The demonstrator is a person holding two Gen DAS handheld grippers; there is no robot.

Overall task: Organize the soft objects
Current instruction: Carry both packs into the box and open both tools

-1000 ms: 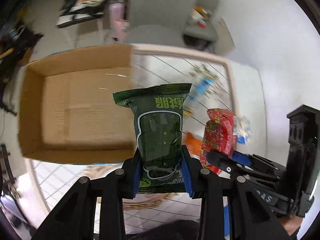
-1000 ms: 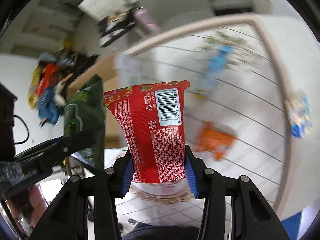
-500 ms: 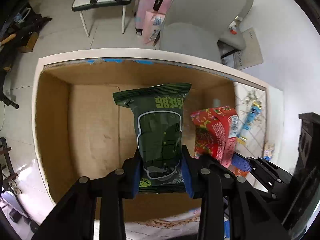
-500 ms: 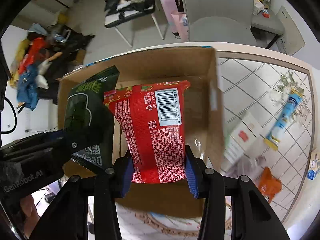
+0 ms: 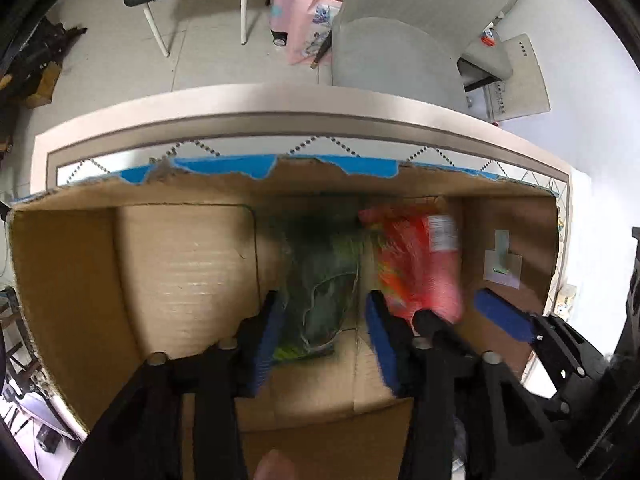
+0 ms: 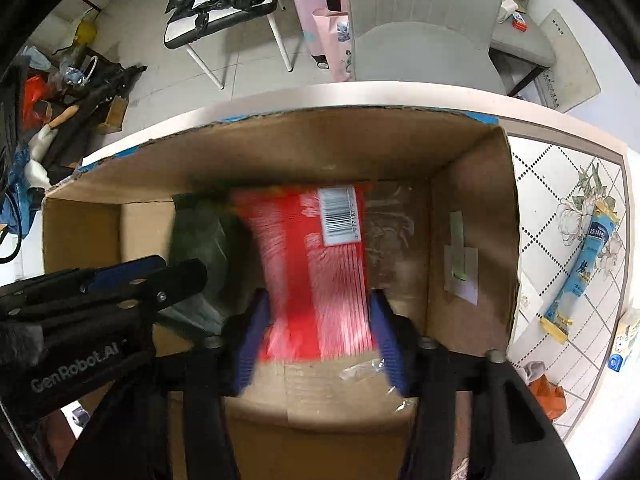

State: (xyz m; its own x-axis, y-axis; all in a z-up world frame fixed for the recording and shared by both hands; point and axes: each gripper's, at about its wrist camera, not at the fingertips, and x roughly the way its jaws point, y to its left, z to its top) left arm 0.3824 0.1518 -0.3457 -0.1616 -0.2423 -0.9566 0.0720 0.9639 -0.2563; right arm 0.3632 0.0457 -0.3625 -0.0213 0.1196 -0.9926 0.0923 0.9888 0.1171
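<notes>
Both grippers are over an open cardboard box (image 5: 168, 280) (image 6: 472, 208). My left gripper (image 5: 320, 328) has its jaws spread, and a green snack packet (image 5: 320, 280) blurs between them, dropping into the box. My right gripper (image 6: 316, 332) also has its jaws spread, and a red snack packet (image 6: 320, 272) with a barcode blurs between them, falling. The red packet also shows in the left wrist view (image 5: 420, 260), and the green packet in the right wrist view (image 6: 200, 240).
The box stands on a tiled table (image 6: 568, 184). To its right lie a blue tube packet (image 6: 584, 264), an orange packet (image 6: 548, 396) and a small blue-and-white carton (image 6: 624, 344). A grey chair (image 5: 396, 56) and a pink bag (image 5: 312, 20) stand behind the table.
Both grippers have opened over the box and let go of their packets. The green and red packets are dropping inside. The grippers have moved lower and closer to the box.
</notes>
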